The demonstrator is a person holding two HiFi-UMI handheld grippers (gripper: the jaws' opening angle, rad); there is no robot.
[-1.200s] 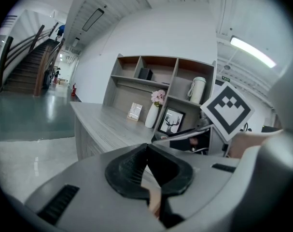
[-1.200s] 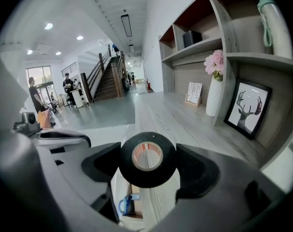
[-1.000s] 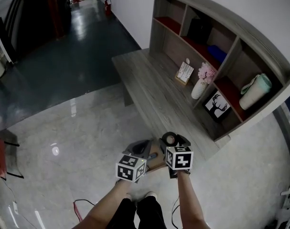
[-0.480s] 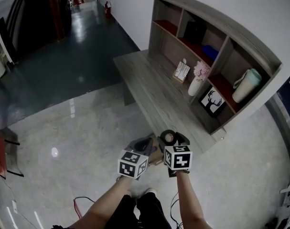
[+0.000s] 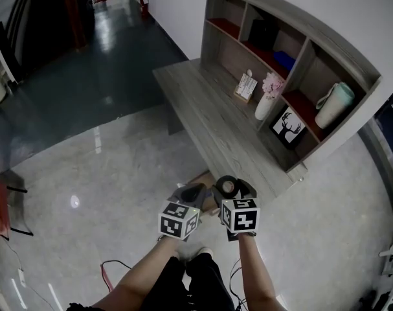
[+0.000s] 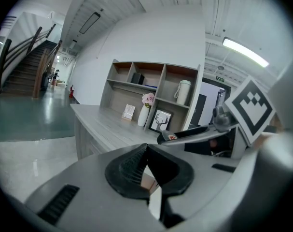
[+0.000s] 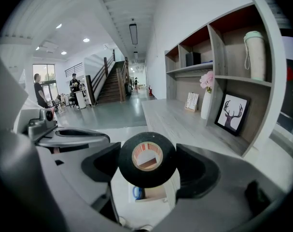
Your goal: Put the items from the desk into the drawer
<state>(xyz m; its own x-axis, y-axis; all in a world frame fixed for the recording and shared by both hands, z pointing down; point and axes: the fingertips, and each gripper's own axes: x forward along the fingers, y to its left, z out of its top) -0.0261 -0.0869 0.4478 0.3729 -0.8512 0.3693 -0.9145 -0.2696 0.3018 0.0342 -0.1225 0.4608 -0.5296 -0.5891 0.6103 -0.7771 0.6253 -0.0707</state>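
While both forearms (image 5: 251,274) reach forward at six o'clock, the right gripper (image 5: 230,188) clamps a black tape roll (image 7: 147,159); at its nine o'clock, the left gripper (image 5: 192,193) is closed, empty.

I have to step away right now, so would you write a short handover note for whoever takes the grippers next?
Left gripper: shut, empty.
Right gripper: shut on the black tape roll, held off the near end of the desk.
Below the tape: a pale open compartment, probably the drawer, with something blue inside.
On the desk, by the shelves: card stand, flower vase, deer picture.
Done: tape is in hand.
Left: put the tape in the drawer, then probably the other desk items.
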